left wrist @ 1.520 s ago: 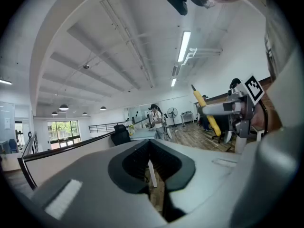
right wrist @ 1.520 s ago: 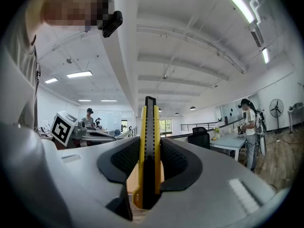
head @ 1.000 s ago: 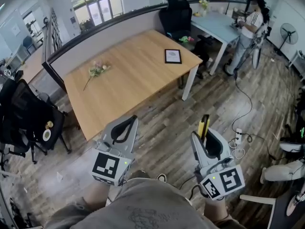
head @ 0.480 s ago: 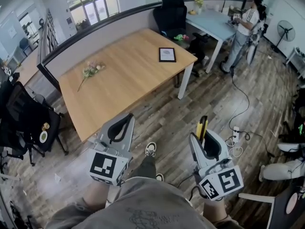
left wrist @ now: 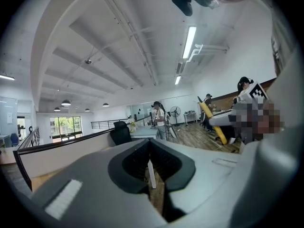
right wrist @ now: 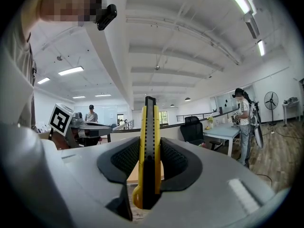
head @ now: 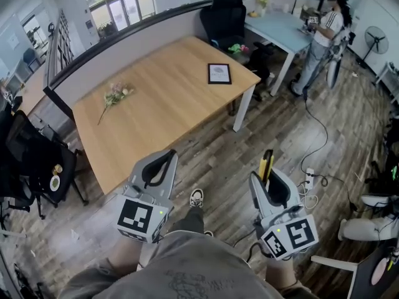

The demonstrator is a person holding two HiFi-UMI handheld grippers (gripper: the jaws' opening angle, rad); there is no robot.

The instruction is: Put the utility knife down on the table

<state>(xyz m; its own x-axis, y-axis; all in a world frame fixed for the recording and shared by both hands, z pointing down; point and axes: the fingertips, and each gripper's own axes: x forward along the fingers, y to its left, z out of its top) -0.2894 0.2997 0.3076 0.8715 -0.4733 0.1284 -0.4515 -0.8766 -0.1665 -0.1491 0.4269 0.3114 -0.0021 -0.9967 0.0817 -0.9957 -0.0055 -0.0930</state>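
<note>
My right gripper point(head: 268, 178) is shut on a yellow and black utility knife point(head: 267, 164), held upright above the wooden floor; its tip sticks out past the jaws. In the right gripper view the knife point(right wrist: 150, 146) stands straight up between the two dark pads of that gripper point(right wrist: 149, 152). My left gripper point(head: 169, 157) is shut with nothing in it; its pads meet in the left gripper view point(left wrist: 149, 142). The light wooden table point(head: 163, 108) lies ahead, well beyond both grippers.
A framed picture point(head: 219, 73) and a sprig of flowers point(head: 113, 94) lie on the table. Black chairs point(head: 28, 161) stand at its left, another black chair point(head: 227, 16) behind. A person point(head: 321, 30) stands by a pale blue desk point(head: 280, 28). Cables point(head: 315, 178) trail on the floor at right.
The person holding the grippers has stepped forward; a shoe now shows on the floor between the grippers. The table sits slightly further left. Both grippers keep their pose.
</note>
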